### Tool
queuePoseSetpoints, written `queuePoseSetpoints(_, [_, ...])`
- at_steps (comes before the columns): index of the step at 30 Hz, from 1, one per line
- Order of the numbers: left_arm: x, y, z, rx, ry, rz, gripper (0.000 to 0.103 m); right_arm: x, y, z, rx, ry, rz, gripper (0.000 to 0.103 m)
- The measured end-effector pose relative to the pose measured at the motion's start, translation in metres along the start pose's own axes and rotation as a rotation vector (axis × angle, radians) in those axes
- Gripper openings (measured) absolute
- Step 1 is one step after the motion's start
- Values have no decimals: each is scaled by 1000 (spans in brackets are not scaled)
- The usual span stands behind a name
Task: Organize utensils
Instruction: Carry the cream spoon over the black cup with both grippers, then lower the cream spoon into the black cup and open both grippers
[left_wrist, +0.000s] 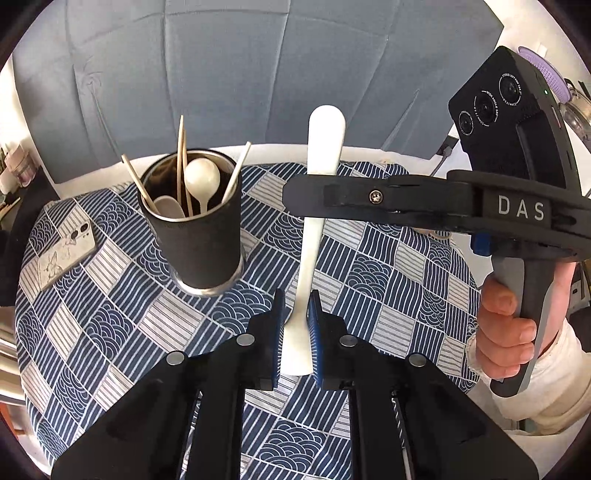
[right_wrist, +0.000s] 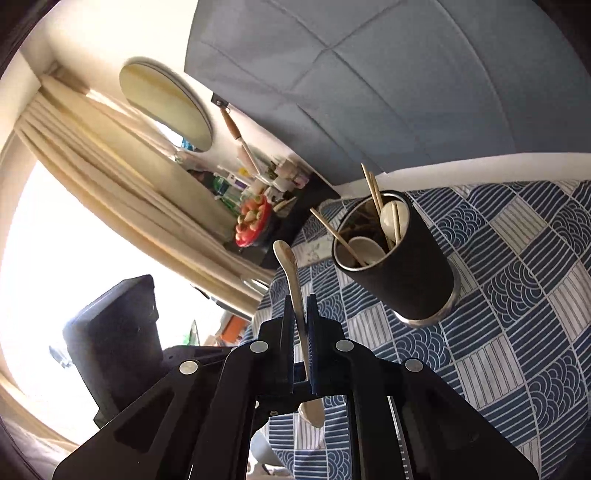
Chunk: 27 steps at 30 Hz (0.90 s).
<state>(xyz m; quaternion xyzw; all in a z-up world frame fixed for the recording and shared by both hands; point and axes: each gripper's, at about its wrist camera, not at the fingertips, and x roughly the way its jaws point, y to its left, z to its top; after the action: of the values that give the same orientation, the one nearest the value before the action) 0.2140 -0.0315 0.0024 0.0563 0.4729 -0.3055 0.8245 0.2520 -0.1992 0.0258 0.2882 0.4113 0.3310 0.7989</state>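
A black cup (left_wrist: 195, 229) holds chopsticks (left_wrist: 180, 162) and white spoons (left_wrist: 201, 177) on a blue patterned tablecloth (left_wrist: 110, 325). A long white spatula (left_wrist: 308, 258) stands between the fingers of my left gripper (left_wrist: 297, 321), which close on its lower end. My right gripper (left_wrist: 325, 197) comes in from the right and clamps the spatula's upper shaft. In the right wrist view the spatula (right_wrist: 295, 295) runs edge-on between the fingers of my right gripper (right_wrist: 300, 314), and the cup (right_wrist: 395, 258) stands to the right.
A phone (left_wrist: 64, 254) in a pale case lies left of the cup. A blue-grey padded headboard (left_wrist: 258, 74) rises behind the table. A cluttered shelf with a red bowl (right_wrist: 253, 221) and curtains (right_wrist: 110, 166) are at the left.
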Motion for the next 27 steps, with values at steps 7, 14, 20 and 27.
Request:
queuePoseSetpoints(7, [-14, 21, 29, 51, -50, -13, 13, 7, 29, 32, -69, -48, -43, 7])
queuePoseSetpoints(14, [-18, 39, 58, 105, -90, -53, 14, 14, 54, 57, -123, -96, -104, 9])
queuePoseSetpoints(20, [-14, 55, 81, 142, -110, -88, 14, 21, 62, 75, -137, -132, -151, 10])
queuePoseSetpoints(27, [6, 77, 103, 166, -99, -125, 16, 36, 53, 90, -111, -166, -194, 11])
